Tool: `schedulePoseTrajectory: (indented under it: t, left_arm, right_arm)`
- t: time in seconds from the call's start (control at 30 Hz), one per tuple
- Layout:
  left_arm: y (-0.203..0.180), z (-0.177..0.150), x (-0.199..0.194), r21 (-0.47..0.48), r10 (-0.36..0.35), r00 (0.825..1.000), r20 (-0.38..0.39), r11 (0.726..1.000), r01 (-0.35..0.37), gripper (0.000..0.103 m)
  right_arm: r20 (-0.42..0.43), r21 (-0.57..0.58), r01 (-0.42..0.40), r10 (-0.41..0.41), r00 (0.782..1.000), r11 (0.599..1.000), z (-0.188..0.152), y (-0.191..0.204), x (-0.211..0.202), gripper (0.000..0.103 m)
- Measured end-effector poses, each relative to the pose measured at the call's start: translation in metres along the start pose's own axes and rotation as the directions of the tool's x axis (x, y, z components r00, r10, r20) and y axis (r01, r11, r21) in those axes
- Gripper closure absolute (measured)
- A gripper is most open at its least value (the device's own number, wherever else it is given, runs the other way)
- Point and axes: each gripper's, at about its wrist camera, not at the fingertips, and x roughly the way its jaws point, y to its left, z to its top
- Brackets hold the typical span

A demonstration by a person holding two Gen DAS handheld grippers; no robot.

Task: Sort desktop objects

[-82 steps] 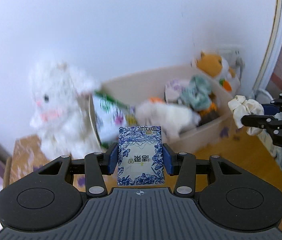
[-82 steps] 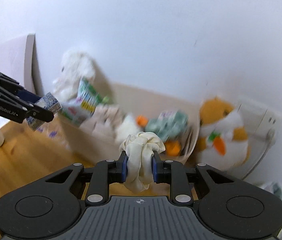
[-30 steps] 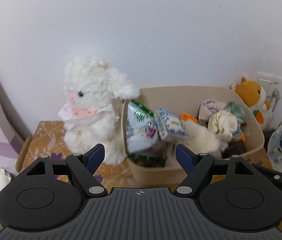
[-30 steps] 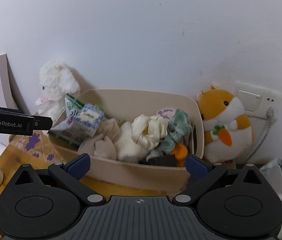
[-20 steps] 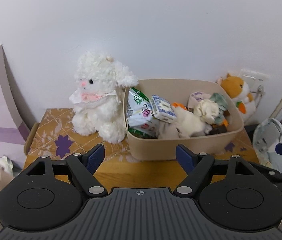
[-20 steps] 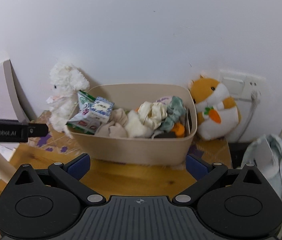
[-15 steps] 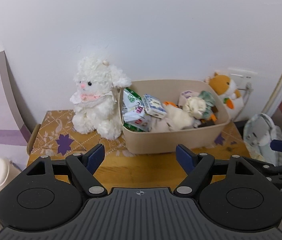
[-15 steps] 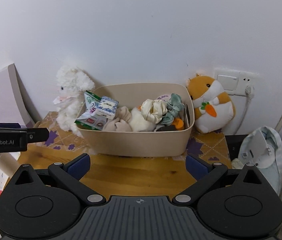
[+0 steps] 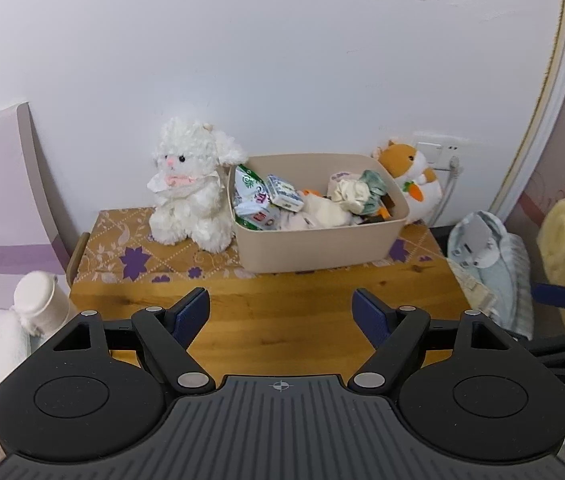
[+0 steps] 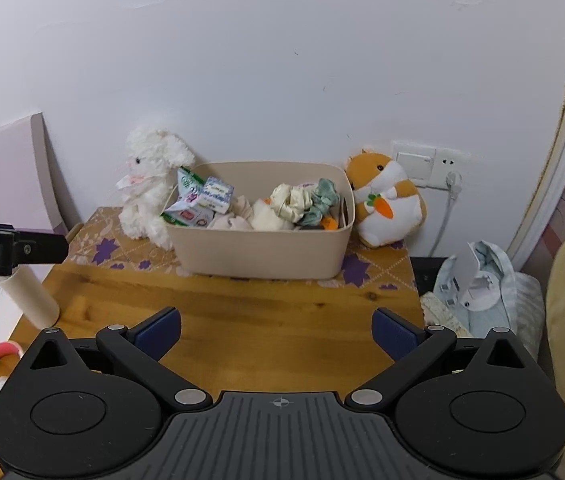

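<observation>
A beige storage bin (image 9: 322, 246) (image 10: 262, 252) stands at the back of the wooden table (image 9: 282, 320) (image 10: 274, 320). In it lie a blue-and-white patterned packet (image 9: 283, 196) (image 10: 214, 195), a cream scrunchie (image 9: 349, 191) (image 10: 288, 202), a green snack bag (image 9: 248, 190) and several soft items. My left gripper (image 9: 281, 314) is open and empty, held back over the table's front. My right gripper (image 10: 276, 334) is open and empty, also well short of the bin.
A white plush rabbit (image 9: 190, 188) (image 10: 148, 188) sits left of the bin, an orange hamster plush (image 9: 412, 176) (image 10: 384, 196) right of it by a wall socket (image 10: 428, 164). A cream bottle (image 9: 38, 300) stands at the table's left edge. Cloth and a white stand (image 10: 478, 280) lie beyond the right edge.
Both grippers let go of the packet and the scrunchie, which now lie in the bin. Both have since pulled back from the bin, which looks smaller and farther away.
</observation>
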Motion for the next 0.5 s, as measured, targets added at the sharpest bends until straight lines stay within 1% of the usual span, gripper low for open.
schedulePoseTrajectory:
  t: [0.17, 0.3, 0.4, 0.5]
  left_arm:
    - [0.0, -0.021, -0.026, 0.023, -0.028, 1.0, -0.012, 0.999, 0.029, 0.023]
    - [0.002, -0.039, -0.041, 0.028, -0.046, 0.998, -0.041, 0.998, 0.047, 0.023]
    - [0.003, -0.048, -0.054, 0.042, -0.052, 0.998, -0.042, 0.998, 0.054, 0.023]
    - [0.004, -0.054, -0.065, 0.045, -0.052, 0.998, -0.039, 0.998, 0.053, 0.023]
  right_arm:
    - [-0.011, 0.008, -0.006, 0.006, 1.0, 1.0, -0.016, 0.01, -0.031, 0.0]
    - [-0.015, 0.024, -0.025, 0.026, 1.0, 0.999, -0.028, 0.017, -0.052, 0.0]
    - [-0.02, 0.041, -0.041, 0.042, 0.999, 0.998, -0.036, 0.019, -0.065, 0.0]
    - [-0.021, 0.036, -0.037, 0.038, 0.999, 0.999, -0.041, 0.023, -0.077, 0.0]
